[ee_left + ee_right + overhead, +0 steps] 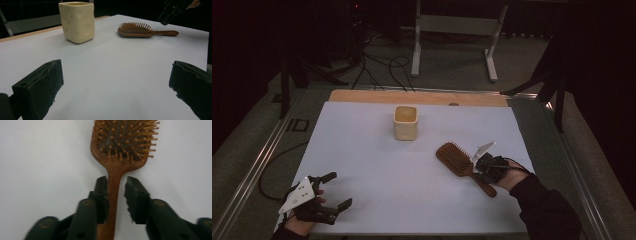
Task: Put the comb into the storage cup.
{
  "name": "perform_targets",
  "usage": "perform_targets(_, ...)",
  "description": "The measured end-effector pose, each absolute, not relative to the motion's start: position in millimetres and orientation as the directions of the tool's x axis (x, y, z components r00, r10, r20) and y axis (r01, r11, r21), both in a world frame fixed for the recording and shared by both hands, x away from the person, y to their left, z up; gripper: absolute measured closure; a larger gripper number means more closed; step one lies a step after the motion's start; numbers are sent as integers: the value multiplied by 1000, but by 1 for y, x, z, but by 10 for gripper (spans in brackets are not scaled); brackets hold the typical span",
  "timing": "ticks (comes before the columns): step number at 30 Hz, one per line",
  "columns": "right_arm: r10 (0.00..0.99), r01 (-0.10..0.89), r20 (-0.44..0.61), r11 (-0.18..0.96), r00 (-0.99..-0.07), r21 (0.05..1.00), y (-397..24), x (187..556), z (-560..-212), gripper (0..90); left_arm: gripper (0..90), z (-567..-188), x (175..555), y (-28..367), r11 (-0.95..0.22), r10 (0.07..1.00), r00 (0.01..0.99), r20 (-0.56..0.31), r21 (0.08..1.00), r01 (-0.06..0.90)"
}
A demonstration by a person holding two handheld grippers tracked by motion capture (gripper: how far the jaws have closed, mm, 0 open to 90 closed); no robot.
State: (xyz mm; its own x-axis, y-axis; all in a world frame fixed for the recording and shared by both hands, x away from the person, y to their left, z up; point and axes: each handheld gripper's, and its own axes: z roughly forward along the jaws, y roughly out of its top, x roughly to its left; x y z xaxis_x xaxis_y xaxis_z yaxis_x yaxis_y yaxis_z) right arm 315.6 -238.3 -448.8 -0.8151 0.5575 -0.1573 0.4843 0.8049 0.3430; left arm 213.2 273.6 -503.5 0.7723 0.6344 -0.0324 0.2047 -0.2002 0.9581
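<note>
The left gripper (331, 190), jaws wide apart and empty, sits at the desk's (377, 200) near left corner. The wooden paddle hairbrush (457, 160), bristles up, lies toward the right edge. The right gripper (117, 185) straddles its handle, jaws slightly parted, a gap visible on one side.

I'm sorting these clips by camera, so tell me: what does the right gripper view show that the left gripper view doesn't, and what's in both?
Right gripper view: the right gripper with its jaws straddling the handle of the wooden hairbrush, a gap visible beside one pad.

Left gripper view: the cream cup standing upright, and the left gripper with its jaws wide apart and nothing between them.

Both: the hairbrush lying bristles up on the white table.
</note>
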Motion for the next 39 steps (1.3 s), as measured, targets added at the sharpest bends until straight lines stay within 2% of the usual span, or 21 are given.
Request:
perform_targets(7,561,495,-155,806,-813,324,-231,317,-453,482,2,-503,213,274,-200,634,772,-32,958,204)
perform_targets(17,609,559,-124,778,-784,286,-225,325,-459,186,2,-503,213,274,-201,634,773,-32,958,204)
perform_targets(22,607,567,-86,777,-790,274,-224,330,-464,115,2,-503,213,274,-204,633,774,-30,957,204)
perform_targets(25,652,616,-61,740,-756,269,-223,333,-466,100,2,-504,213,273,-205,632,774,-31,957,205)
perform_targets(29,659,629,-57,738,-750,244,-222,335,-472,142,2,-504,213,273,-205,632,774,-31,957,205)
perform_targets(35,680,655,-35,718,-733,235,-223,341,-480,151,2,-504,213,274,-201,631,775,-36,957,208)
perform_targets(37,673,651,-28,724,-739,226,-222,341,-482,112,2,-504,213,274,-200,631,775,-37,958,208)
perform_targets(39,682,661,-30,717,-730,223,-222,343,-484,131,2,-504,213,274,-197,631,775,-38,958,207)
